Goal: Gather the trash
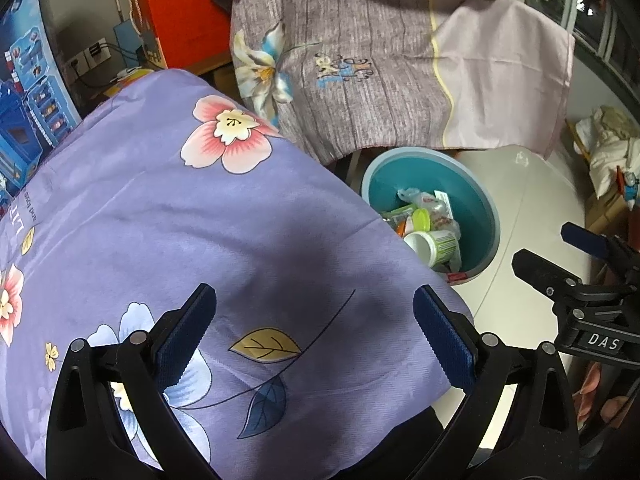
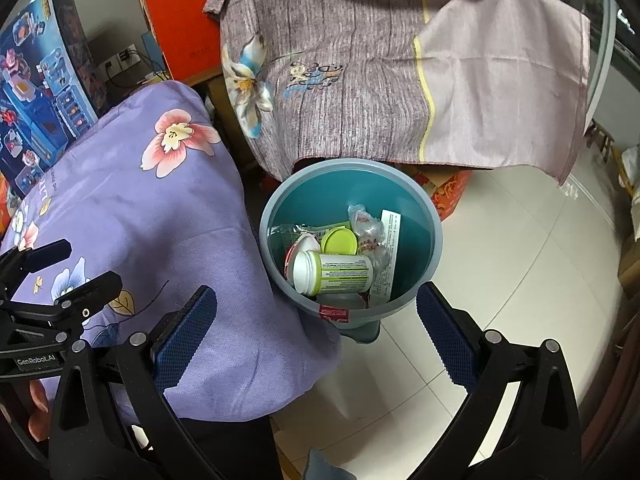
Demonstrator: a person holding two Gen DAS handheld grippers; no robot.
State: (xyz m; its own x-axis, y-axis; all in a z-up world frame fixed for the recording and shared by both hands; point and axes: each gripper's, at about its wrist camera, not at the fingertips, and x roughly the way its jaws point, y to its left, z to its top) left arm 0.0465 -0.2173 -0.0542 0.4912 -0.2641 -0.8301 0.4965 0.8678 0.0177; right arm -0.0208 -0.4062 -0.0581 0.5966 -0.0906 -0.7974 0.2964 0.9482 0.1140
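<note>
Right wrist view shows our right gripper (image 2: 316,332) spread wide and empty above the bin (image 2: 276,216), where the trash (image 2: 334,268) already lies; our left gripper (image 1: 314,332), also released, hovers over the purple cloth (image 1: 160,220), so we should scan it before reaching.

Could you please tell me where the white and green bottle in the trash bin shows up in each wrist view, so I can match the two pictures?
Left wrist: the bottle lies right of centre, inside the teal bin, partly cut off by the purple floral cloth.
Right wrist: the bottle lies near the centre, fully visible on its side in the bin.
Shared landmark: the lime green lid just beyond the bottle.
</note>
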